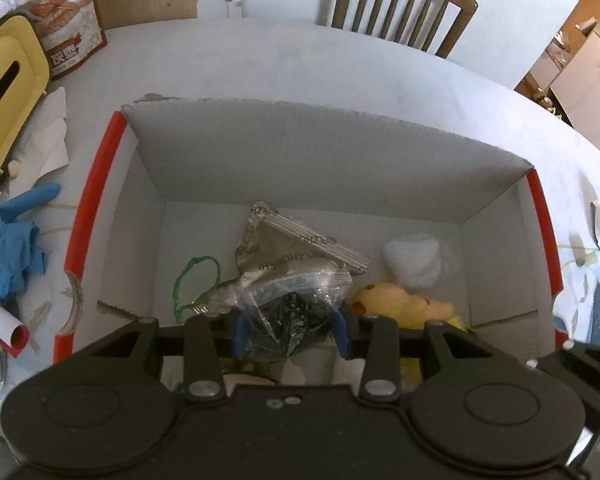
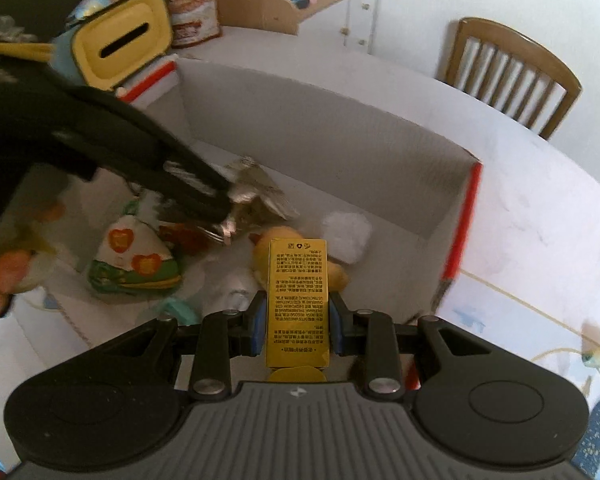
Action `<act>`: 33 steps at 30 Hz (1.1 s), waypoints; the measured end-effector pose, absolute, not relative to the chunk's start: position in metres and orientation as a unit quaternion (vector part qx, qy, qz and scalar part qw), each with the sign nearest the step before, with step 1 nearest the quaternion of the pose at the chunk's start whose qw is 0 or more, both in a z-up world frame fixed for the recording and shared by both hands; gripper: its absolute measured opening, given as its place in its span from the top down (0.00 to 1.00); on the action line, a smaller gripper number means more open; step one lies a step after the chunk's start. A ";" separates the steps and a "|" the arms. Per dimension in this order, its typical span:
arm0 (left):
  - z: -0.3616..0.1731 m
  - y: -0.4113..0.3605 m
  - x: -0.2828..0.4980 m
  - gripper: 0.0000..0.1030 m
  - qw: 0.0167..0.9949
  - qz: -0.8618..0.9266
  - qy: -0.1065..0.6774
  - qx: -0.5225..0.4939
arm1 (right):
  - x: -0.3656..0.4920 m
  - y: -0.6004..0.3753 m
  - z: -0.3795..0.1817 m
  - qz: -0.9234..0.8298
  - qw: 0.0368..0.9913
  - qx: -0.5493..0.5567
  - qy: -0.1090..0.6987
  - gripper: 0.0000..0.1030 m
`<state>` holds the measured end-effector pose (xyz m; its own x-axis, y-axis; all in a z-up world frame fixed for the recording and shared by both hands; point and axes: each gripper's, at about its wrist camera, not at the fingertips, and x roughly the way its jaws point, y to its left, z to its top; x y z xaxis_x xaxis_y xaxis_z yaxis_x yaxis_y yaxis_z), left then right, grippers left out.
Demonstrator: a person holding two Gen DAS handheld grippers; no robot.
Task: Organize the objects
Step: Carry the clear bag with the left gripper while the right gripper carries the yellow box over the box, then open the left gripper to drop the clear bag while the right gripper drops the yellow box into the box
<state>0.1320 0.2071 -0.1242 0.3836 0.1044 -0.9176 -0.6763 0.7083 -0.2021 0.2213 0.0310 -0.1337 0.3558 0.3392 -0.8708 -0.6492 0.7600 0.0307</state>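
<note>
We hold our left claw [image 1: 290,330] clamped on a clear bag [image 1: 296,300] of dark bits, low inside the box [image 1: 300,152] on the bench [image 1: 340,64]. Our right claw [image 2: 296,324] grips a gold carton [image 2: 298,300] above a yellow toy [image 2: 278,240] (partly hidden), beside a white wad [image 2: 348,236].

Left gripper [image 1: 290,330] clamps a clear zip bag [image 1: 300,300] of dark bits over an open cardboard box [image 1: 320,152] holding a yellow toy [image 1: 404,300] and foil packet [image 1: 296,248].
</note>
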 end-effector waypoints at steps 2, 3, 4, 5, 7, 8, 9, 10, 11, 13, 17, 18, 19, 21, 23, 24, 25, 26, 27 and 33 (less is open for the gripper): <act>-0.128 0.208 0.131 0.61 0.779 0.247 0.498 -0.290 | 0.218 0.037 -0.137 0.315 0.801 -0.169 0.481 0.71; -0.130 0.208 0.131 0.61 0.778 0.245 0.499 -0.292 | 0.218 0.039 -0.139 0.315 0.799 -0.172 0.482 0.71; -0.132 0.208 0.130 0.61 0.778 0.243 0.499 -0.293 | 0.219 0.041 -0.142 0.314 0.798 -0.172 0.485 0.71; -0.134 0.208 0.129 0.61 0.778 0.242 0.500 -0.295 | 0.221 0.041 -0.145 0.312 0.796 -0.169 0.490 0.71; -0.136 0.208 0.127 0.60 0.777 0.239 0.501 -0.297 | 0.225 0.041 -0.151 0.306 0.793 -0.163 0.500 0.71; -0.138 0.208 0.125 0.59 0.777 0.238 0.501 -0.298 | 0.226 0.041 -0.153 0.304 0.793 -0.159 0.504 0.71; -0.140 0.208 0.125 0.59 0.777 0.237 0.501 -0.299 | 0.228 0.040 -0.154 0.302 0.791 -0.155 0.509 0.71; -0.141 0.208 0.124 0.58 0.776 0.236 0.501 -0.301 | 0.229 0.040 -0.155 0.301 0.790 -0.151 0.512 0.71; -0.142 0.208 0.123 0.58 0.776 0.236 0.500 -0.303 | 0.229 0.040 -0.156 0.302 0.790 -0.148 0.512 0.71; -0.144 0.209 0.123 0.58 0.775 0.234 0.501 -0.306 | 0.230 0.042 -0.156 0.303 0.790 -0.144 0.514 0.71; -0.145 0.208 0.123 0.52 0.775 0.231 0.503 -0.305 | 0.228 0.043 -0.151 0.309 0.792 -0.138 0.509 0.70; -0.145 0.207 0.122 0.49 0.775 0.229 0.503 -0.305 | 0.227 0.044 -0.149 0.311 0.793 -0.139 0.505 0.68; -0.145 0.206 0.122 0.45 0.776 0.229 0.503 -0.303 | 0.226 0.043 -0.148 0.313 0.795 -0.140 0.501 0.65; -0.143 0.203 0.122 0.37 0.780 0.231 0.501 -0.296 | 0.223 0.043 -0.144 0.312 0.802 -0.141 0.490 0.44; -0.141 0.200 0.121 0.33 0.784 0.231 0.496 -0.294 | 0.220 0.043 -0.141 0.312 0.805 -0.143 0.483 0.40; -0.140 0.199 0.121 0.33 0.785 0.230 0.494 -0.295 | 0.218 0.043 -0.140 0.310 0.806 -0.142 0.483 0.40; -0.138 0.198 0.120 0.32 0.786 0.229 0.492 -0.295 | 0.219 0.042 -0.139 0.311 0.807 -0.139 0.483 0.40; -0.137 0.198 0.120 0.32 0.787 0.228 0.491 -0.295 | 0.218 0.041 -0.137 0.310 0.807 -0.136 0.483 0.40; -0.134 0.197 0.119 0.30 0.788 0.228 0.489 -0.295 | 0.217 0.040 -0.136 0.309 0.809 -0.135 0.482 0.40; -0.117 0.192 0.112 0.21 0.799 0.231 0.478 -0.284 | 0.210 0.024 -0.121 0.306 0.819 -0.116 0.470 0.36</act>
<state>0.1118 0.1918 -0.1169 0.4373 0.0977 -0.8940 -0.6394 0.7328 -0.2326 0.2103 0.0241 -0.1213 0.3698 0.3934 -0.8417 -0.6109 0.7856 0.0987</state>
